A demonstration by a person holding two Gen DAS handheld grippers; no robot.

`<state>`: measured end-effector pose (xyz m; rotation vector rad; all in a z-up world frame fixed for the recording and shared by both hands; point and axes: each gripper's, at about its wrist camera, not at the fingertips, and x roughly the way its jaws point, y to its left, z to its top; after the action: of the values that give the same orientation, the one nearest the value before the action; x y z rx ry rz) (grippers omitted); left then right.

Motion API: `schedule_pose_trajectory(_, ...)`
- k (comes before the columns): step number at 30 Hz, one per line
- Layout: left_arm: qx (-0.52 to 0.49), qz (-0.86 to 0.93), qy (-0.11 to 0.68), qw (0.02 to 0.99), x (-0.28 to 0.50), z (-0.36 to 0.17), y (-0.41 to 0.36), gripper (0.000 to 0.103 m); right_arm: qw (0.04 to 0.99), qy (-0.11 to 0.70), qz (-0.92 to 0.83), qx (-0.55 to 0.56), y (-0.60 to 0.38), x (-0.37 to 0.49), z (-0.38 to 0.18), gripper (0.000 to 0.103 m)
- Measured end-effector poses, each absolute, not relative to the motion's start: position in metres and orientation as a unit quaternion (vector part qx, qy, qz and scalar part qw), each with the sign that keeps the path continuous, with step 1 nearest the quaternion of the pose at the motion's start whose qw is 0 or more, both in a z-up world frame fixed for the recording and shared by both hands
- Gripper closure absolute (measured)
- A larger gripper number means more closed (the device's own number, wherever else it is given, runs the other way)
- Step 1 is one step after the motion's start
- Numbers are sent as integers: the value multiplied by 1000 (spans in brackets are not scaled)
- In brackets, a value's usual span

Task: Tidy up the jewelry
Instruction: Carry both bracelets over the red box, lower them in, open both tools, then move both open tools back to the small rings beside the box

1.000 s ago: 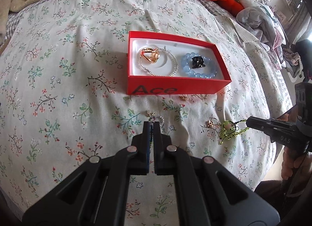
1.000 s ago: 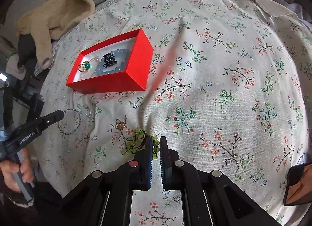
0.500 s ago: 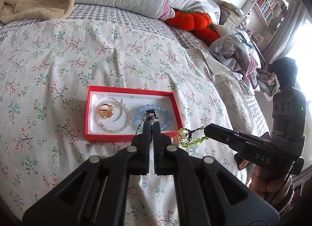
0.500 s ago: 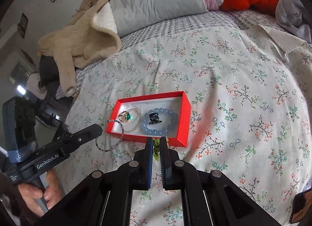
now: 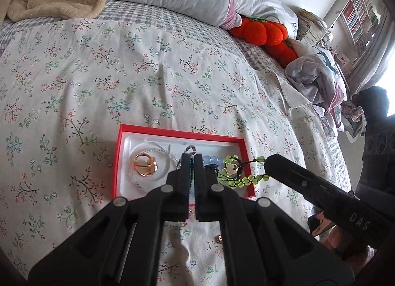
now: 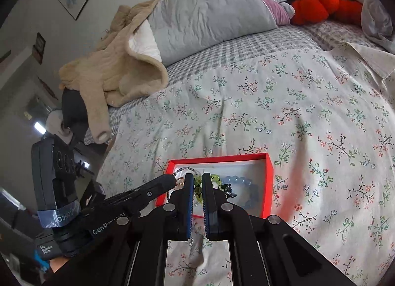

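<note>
Over the red box, left gripper jaws pinch a beaded chain; right gripper jaws clamp a green bracelet.

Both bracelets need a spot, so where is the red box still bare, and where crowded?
Red box: little bare lining, mainly along its far wall. The gold ring sits left, the blue bracelet right. The floral bedspread around the box is free; small pieces lie near its front.
</note>
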<state>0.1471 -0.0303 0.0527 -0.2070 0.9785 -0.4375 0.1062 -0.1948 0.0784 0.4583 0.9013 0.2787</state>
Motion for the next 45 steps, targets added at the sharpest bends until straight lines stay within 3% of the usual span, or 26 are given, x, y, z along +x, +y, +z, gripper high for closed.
schedule_pose_trajectory(13,-52,-182,465,865,152,44,-30,99,864,471,68,165,-205,119,47,96)
schedule_pose_trajectory(18,-63,-196,472,857,150,44,-32,98,857,480,71,172,-210,116,44,91)
schedule_pose_trajectory(22,-62,-196,468,859,145,48,-30,83,854,489,86,156,-208,111,46,90)
schedule_pose_trajectory(26,-48,-190,468,862,139,48,-28,77,855,492,89,136,-206,104,47,90)
schedule_pose_trajectory(31,-31,-172,469,866,128,46,-23,53,856,495,90,123,-209,92,48,89)
schedule_pose_trajectory(45,14,-174,475,862,91,37,-19,30,848,517,91,76,-204,55,41,89)
